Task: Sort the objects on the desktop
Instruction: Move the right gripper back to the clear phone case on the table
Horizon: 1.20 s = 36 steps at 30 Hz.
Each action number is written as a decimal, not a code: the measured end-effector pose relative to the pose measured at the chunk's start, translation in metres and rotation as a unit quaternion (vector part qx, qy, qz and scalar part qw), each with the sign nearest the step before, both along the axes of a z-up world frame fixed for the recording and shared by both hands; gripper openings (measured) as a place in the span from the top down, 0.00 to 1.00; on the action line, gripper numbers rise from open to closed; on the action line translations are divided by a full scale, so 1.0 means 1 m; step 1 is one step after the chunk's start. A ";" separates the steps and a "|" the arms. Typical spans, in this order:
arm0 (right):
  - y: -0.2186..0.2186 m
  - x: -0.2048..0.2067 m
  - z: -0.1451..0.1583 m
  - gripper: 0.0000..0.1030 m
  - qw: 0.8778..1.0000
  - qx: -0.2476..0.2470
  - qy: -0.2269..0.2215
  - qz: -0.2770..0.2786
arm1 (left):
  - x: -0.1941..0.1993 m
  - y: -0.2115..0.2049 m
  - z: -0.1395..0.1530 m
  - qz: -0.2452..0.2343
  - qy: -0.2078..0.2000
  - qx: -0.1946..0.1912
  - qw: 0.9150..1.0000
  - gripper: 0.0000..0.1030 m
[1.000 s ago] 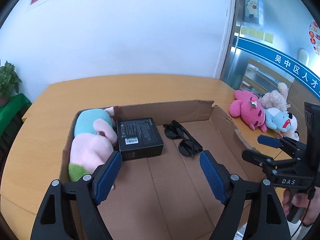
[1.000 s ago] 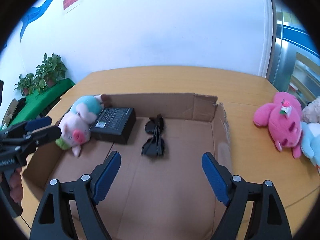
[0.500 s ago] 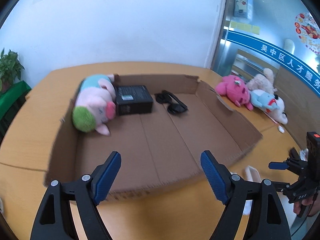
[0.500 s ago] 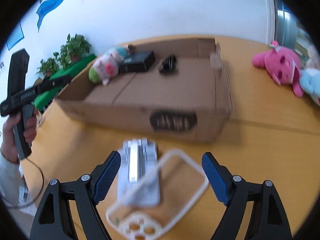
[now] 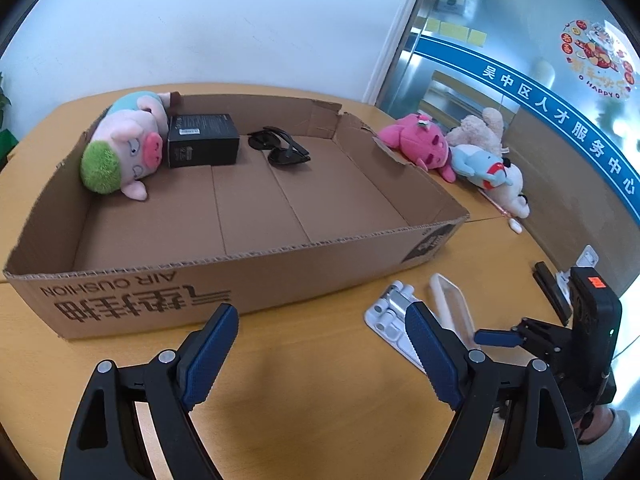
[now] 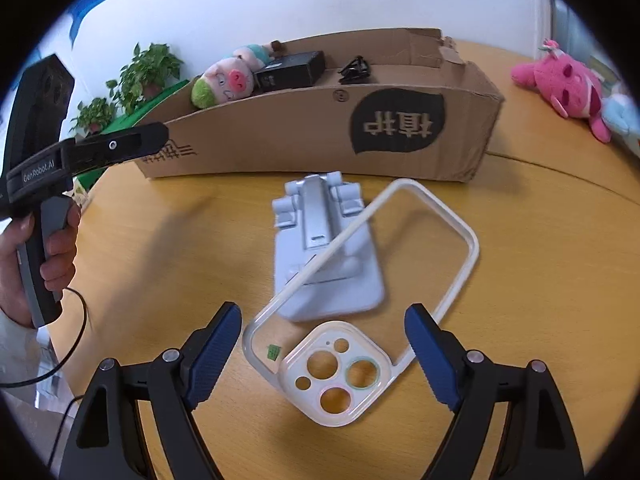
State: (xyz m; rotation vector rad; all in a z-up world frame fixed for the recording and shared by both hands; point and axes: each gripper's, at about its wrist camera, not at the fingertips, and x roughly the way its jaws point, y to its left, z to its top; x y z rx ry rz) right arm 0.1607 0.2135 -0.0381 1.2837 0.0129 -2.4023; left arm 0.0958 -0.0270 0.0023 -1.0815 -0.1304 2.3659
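Note:
A shallow cardboard box (image 5: 248, 280) (image 6: 280, 136) lies on the wooden table. It holds a plush pig (image 5: 124, 148) (image 6: 224, 80), a black box (image 5: 202, 140) (image 6: 290, 68) and black sunglasses (image 5: 280, 148) (image 6: 356, 70). In front of the box a clear phone case (image 6: 452, 280) (image 5: 448, 300) leans on a folded white phone stand (image 6: 324, 256) (image 5: 390, 318). My right gripper (image 6: 324, 354) is open and empty, just before the case's camera end. My left gripper (image 5: 320, 350) is open and empty, before the box's front wall.
A pink plush (image 5: 414, 142) (image 6: 568, 82) and other soft toys (image 5: 490, 164) lie at the table's right edge by a glass wall. A black stapler-like object (image 5: 552, 294) lies far right. Potted plants (image 6: 148, 72) stand beyond the table's left side.
Both grippers pulled back from over the box to the table in front of it. The phone case and stand came into view under the right gripper. Both stayed open.

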 end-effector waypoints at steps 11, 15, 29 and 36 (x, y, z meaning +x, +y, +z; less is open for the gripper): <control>-0.063 0.009 0.000 0.15 0.994 0.023 0.033 0.102 | 0.004 -0.002 -0.016 -0.013 -0.032 0.026 0.999 0.17; -0.065 0.009 0.002 0.16 0.993 0.001 0.026 0.119 | 0.003 0.003 -0.025 -0.037 -0.059 0.050 0.996 0.17; 0.042 -0.062 0.010 0.16 0.991 -0.117 -0.041 0.053 | 0.006 0.020 -0.067 -0.042 -0.194 0.133 0.971 0.19; 0.036 -0.075 -0.008 0.16 0.980 -0.173 -0.074 0.064 | 0.006 0.028 -0.080 -0.037 -0.222 0.145 0.964 0.69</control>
